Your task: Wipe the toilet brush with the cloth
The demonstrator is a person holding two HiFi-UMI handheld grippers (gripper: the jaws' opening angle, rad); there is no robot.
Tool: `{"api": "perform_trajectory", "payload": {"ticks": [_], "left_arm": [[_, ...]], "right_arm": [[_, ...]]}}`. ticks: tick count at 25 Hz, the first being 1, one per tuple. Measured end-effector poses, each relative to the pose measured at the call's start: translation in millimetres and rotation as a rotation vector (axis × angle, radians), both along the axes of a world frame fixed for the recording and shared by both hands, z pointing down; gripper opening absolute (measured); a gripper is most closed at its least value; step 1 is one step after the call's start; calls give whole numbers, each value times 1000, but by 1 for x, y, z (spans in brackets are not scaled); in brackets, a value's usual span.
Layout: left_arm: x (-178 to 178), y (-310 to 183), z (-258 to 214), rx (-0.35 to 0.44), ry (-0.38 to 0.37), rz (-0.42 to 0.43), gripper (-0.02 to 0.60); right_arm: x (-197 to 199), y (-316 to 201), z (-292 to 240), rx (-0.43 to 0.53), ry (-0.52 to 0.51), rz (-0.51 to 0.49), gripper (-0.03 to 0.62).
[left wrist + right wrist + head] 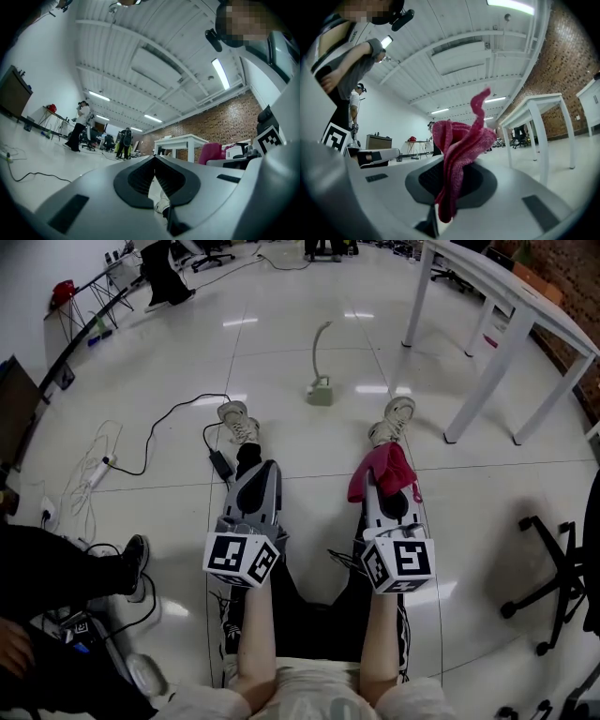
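Note:
A pale toilet brush [320,360] stands upright in its holder on the floor, well beyond the person's feet. My right gripper [386,478] is shut on a pink cloth [383,472] that bunches up above its jaws; in the right gripper view the pink cloth [457,154] fills the middle, pinched between the jaws of the right gripper [451,183]. My left gripper [255,474] lies over the left leg, shut with nothing in it. In the left gripper view the left gripper [155,174] has its jaws meeting, with only a white shoe [162,205] showing past them.
A white table [506,315] stands at the far right, an office chair base [553,582] at the right edge. Black cables [164,423] and a power strip [97,472] lie on the floor at left. Another person's leg [70,568] is at the left.

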State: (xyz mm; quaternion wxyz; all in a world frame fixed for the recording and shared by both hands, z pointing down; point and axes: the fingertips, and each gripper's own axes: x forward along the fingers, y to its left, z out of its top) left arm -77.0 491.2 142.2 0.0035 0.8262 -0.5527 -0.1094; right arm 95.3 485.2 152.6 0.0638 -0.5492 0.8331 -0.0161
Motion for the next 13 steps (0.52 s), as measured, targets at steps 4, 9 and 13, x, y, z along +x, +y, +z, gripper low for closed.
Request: {"api": "perform_trajectory", "payload": {"ticks": [4, 9, 13], "left_arm": [[-6, 1, 4, -1, 1, -12, 5], [-10, -7, 6, -10, 4, -25, 5], [-12, -11, 10, -18, 8, -30, 5]], "right_arm": [[0, 1, 2, 11, 22, 5, 32], [-6, -8, 5, -5, 30, -10, 32], [-13, -10, 7, -6, 41, -23, 32]]}}
